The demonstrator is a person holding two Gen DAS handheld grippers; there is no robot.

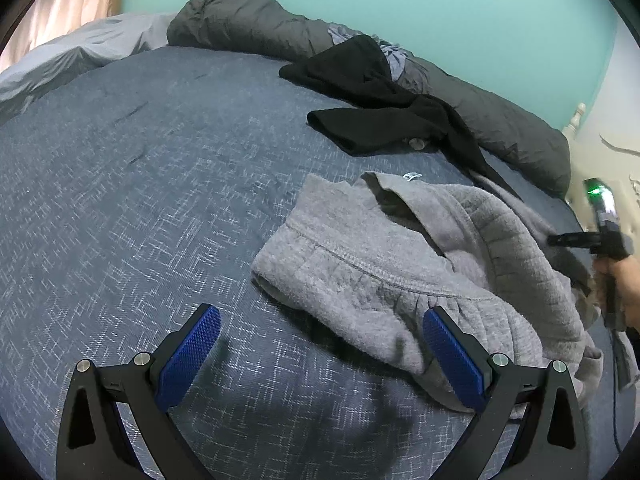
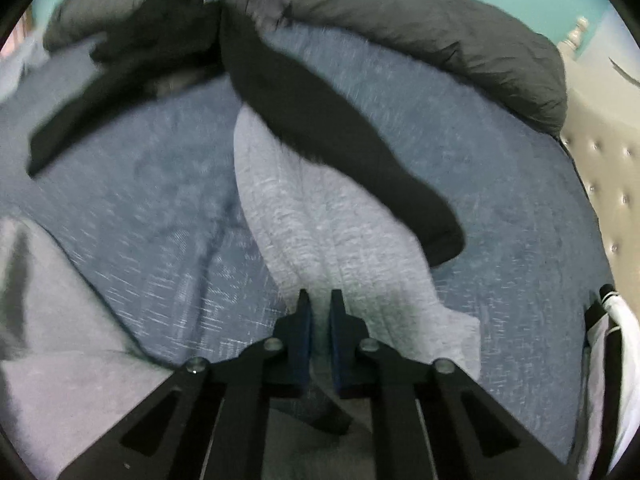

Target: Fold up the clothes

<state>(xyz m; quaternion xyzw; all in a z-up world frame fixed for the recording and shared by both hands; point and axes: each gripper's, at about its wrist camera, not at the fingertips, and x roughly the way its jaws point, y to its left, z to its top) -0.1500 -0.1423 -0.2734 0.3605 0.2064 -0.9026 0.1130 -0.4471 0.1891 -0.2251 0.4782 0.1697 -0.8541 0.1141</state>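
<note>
A grey fleece garment (image 1: 380,264) lies crumpled on the blue bedspread (image 1: 140,200). My left gripper (image 1: 322,314) hovers open over its near hem, with the right finger (image 1: 452,356) above the fabric and the left finger over bare bedspread. A hand holds my right gripper (image 1: 560,240) at the garment's far right side. In the right wrist view that gripper (image 2: 320,296) is shut on a long grey sleeve-like part (image 2: 312,216), with fabric pinched between the pads. A black garment (image 1: 380,120) lies behind, and one of its limbs (image 2: 320,112) crosses over the grey part.
A rolled dark grey duvet (image 1: 260,28) runs along the far side of the bed by the teal wall. A pale grey pillow (image 1: 80,56) sits at the far left. A beige tufted board (image 2: 612,168) borders the bed on the right.
</note>
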